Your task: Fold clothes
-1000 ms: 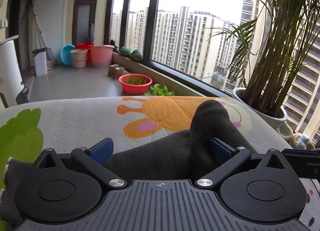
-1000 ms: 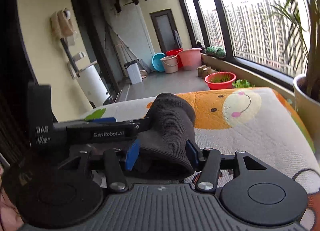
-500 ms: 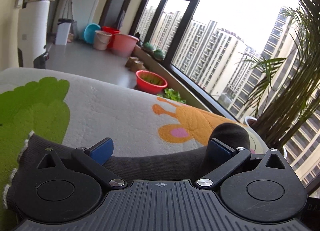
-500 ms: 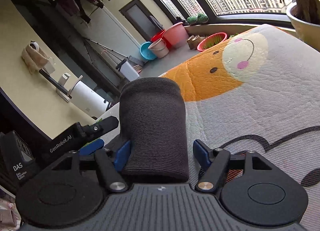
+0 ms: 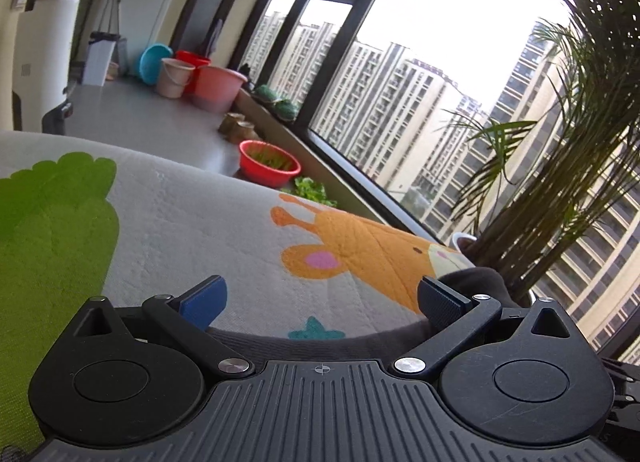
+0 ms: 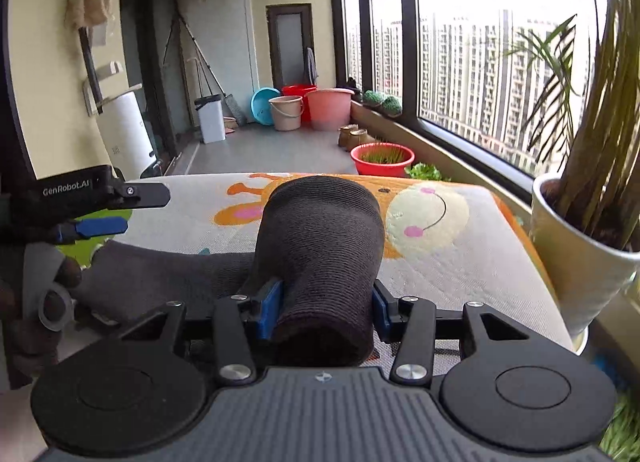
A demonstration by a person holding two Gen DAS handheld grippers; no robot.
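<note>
A dark grey knitted garment (image 6: 320, 246) lies on the cartoon-print mat (image 6: 460, 262). My right gripper (image 6: 326, 308) is shut on a rolled, bulging fold of it and holds it up. In the left wrist view my left gripper (image 5: 324, 298) is open with its blue pads wide apart; a strip of the same garment (image 5: 320, 346) lies under its base, nothing between the pads. The left gripper also shows in the right wrist view (image 6: 100, 208) at the left, above the flat part of the garment.
A potted palm in a white pot (image 6: 576, 262) stands by the mat's right edge. A red basin (image 6: 382, 158), pink and beige buckets (image 6: 330, 108) and a white bin (image 6: 210, 118) stand on the balcony floor beyond. Windows run along the right.
My left gripper has drawn back off the garment and swung left, so the cloth no longer lies between its pads. My right gripper has levelled out, still holding the fold.
</note>
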